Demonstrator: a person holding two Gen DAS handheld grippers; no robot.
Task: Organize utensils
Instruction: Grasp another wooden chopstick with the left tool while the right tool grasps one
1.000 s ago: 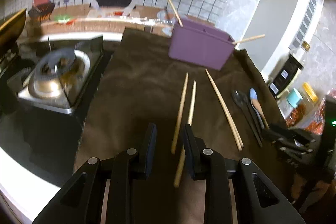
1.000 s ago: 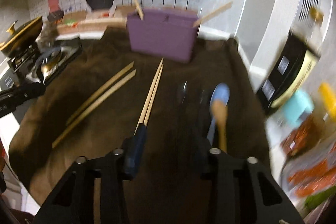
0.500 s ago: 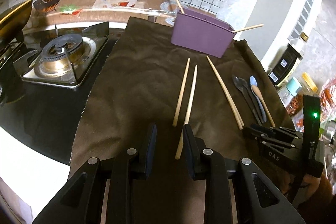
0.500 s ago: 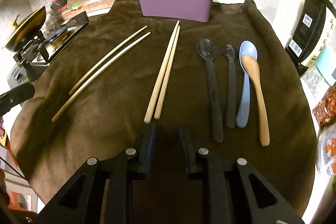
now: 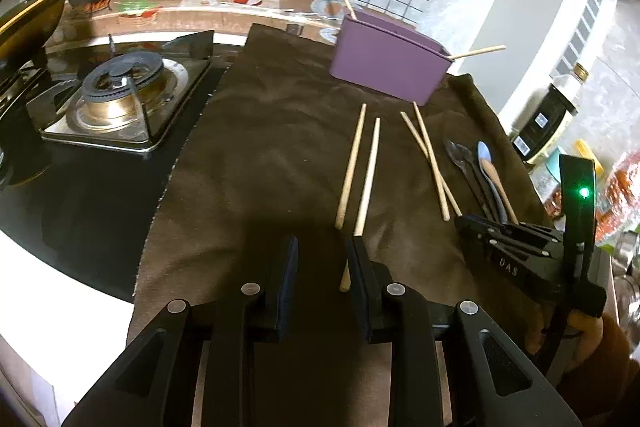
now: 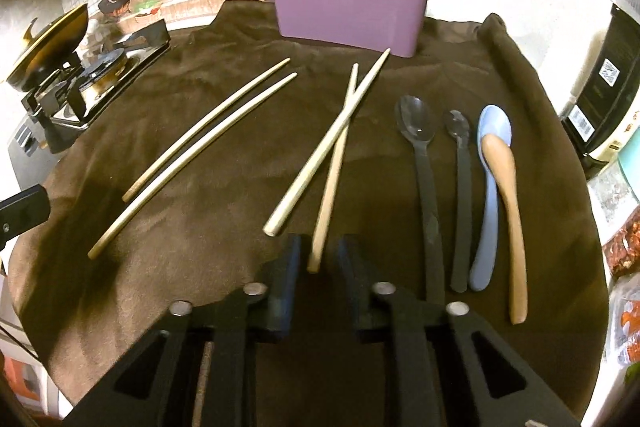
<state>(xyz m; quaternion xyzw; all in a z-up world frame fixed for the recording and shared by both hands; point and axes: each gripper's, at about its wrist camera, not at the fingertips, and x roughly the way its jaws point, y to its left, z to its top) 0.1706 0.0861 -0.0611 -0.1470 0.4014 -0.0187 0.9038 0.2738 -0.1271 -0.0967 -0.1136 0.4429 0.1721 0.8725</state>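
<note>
A purple utensil holder (image 6: 348, 11) stands at the back of a brown cloth (image 6: 224, 163), with two chopsticks sticking out of it. Two chopstick pairs lie on the cloth. The left pair (image 5: 362, 167) lies parallel; one stick's near end sits between my left gripper's (image 5: 322, 259) open fingers. The right pair (image 6: 320, 163) is crossed; one stick's near end sits between my right gripper's (image 6: 316, 251) narrowly parted fingers. Two black spoons (image 6: 428, 179), a blue spoon (image 6: 490, 195) and a wooden spoon (image 6: 506, 187) lie to the right.
A gas stove burner (image 5: 116, 91) stands left of the cloth, with a golden pan lid (image 6: 52, 43) beyond it. Bottles and food packets (image 6: 600, 99) crowd the right edge. The right gripper also shows in the left wrist view (image 5: 520, 247).
Both grippers moved forward to the chopsticks' near ends. The right pair went from parallel to crossed, with one stick now between the right fingers.
</note>
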